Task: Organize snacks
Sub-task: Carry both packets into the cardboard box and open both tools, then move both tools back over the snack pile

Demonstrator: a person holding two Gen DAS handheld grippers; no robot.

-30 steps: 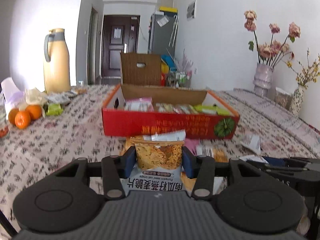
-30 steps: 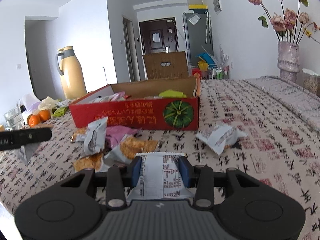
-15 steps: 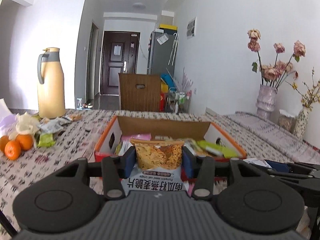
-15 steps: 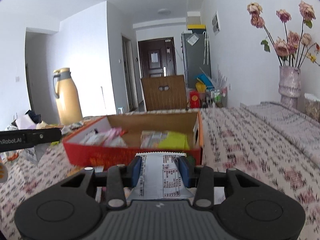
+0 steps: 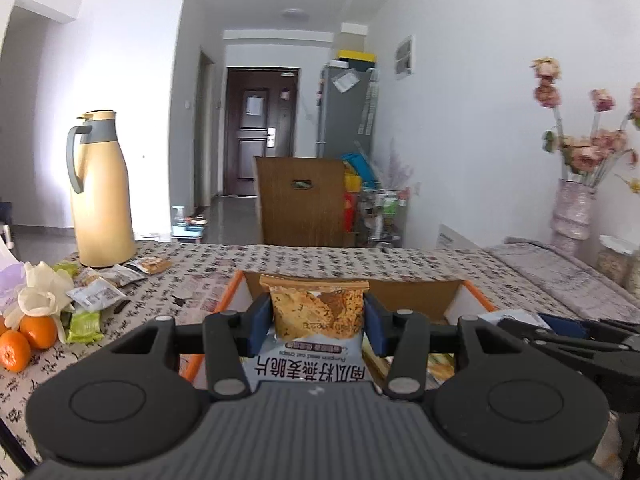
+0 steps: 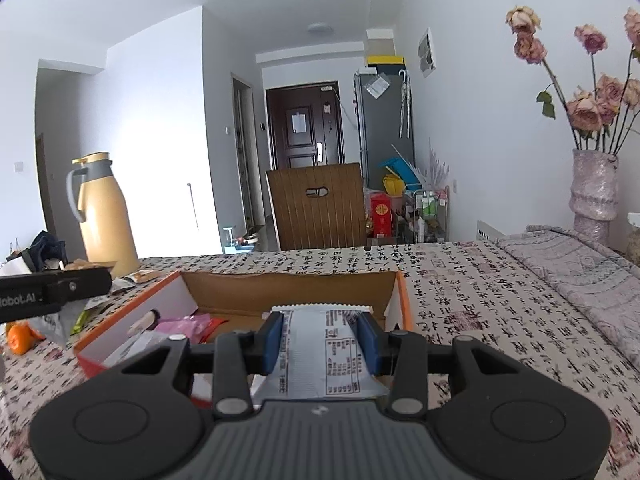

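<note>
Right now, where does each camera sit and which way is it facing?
Left wrist: on the left hand-held gripper, looking along its fingers over the orange box toward the door; it clamps an oat crisp packet; the right gripper's black tip shows at the right edge.
Right wrist: on the right hand-held gripper, facing the same way; it clamps a silver packet; the left gripper's tip shows at the left edge.
Shared: box, yellow thermos, chair, flower vase.

Two snack pkts – above box
</note>
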